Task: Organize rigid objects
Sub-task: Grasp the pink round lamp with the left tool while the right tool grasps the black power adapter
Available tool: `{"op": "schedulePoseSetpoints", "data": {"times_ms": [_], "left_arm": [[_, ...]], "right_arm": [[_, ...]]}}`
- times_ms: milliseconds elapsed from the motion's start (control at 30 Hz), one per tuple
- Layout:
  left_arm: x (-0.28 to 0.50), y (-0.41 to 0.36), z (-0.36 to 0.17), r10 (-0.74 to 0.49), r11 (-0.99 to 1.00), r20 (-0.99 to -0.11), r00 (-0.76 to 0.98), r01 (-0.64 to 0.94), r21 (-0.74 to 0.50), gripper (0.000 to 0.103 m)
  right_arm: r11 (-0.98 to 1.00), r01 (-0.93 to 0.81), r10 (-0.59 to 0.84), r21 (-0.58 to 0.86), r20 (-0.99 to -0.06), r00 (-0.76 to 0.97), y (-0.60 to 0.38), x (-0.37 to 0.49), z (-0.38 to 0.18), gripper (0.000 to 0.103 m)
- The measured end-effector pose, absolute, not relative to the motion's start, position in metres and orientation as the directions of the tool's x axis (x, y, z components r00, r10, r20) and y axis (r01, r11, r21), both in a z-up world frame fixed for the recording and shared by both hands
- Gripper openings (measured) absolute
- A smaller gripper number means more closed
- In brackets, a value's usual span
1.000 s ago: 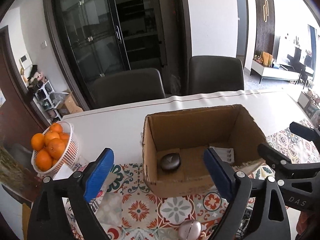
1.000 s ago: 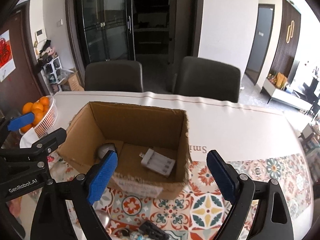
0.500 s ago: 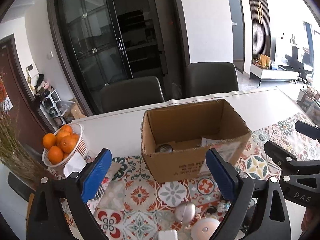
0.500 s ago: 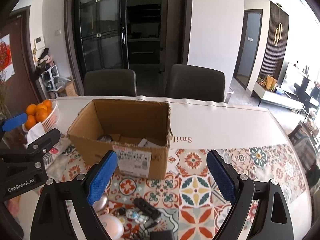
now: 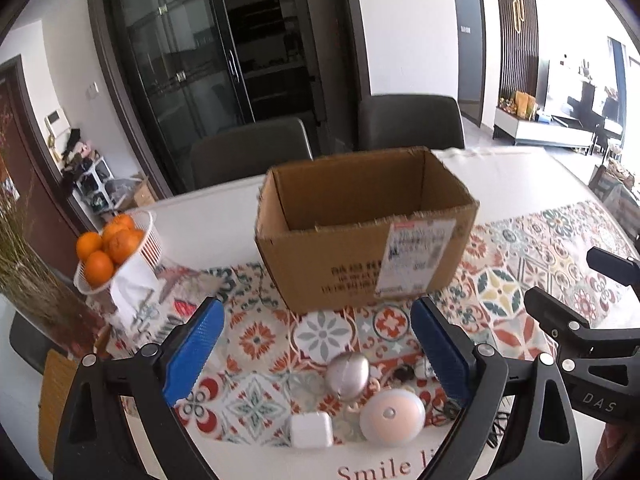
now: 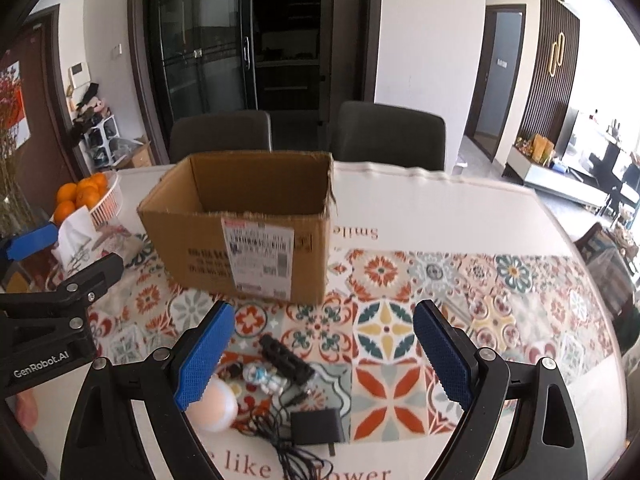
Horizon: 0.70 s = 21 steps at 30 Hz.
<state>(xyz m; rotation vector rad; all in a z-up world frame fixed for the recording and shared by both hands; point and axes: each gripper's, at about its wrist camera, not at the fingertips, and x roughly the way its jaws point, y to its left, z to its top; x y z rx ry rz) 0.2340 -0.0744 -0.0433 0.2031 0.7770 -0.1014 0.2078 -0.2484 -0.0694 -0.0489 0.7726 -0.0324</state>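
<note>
Below both open jaws: scattered gadgets.

"GenRobot.AI" stands in white on the black left gripper; "DAS" on the black right gripper. The white tablecloth reads "Smile li" and "like … ower" at its near edge. The label on the brown cardboard box is illegible.

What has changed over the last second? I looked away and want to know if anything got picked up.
Nothing was picked up. Both grippers drew back from the box: its inside, seen before, is now hidden, and the loose items in front of it have come into view. The left gripper and right gripper stay open and empty. The box, the items and the orange basket have not moved.
</note>
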Motion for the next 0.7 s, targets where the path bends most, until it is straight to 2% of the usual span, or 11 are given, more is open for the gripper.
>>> {"op": "schedulePoseSetpoints", "data": {"times_ms": [700], "left_arm": [[0.211,-0.081,-0.116,0.009,0.978,-0.833,0.553,0.169,0.123,0.096]], "right_arm": [[0.999,-0.039,-0.005,-0.034,-0.818,0.575,-0.255,0.186,-0.136,0.090]]}}
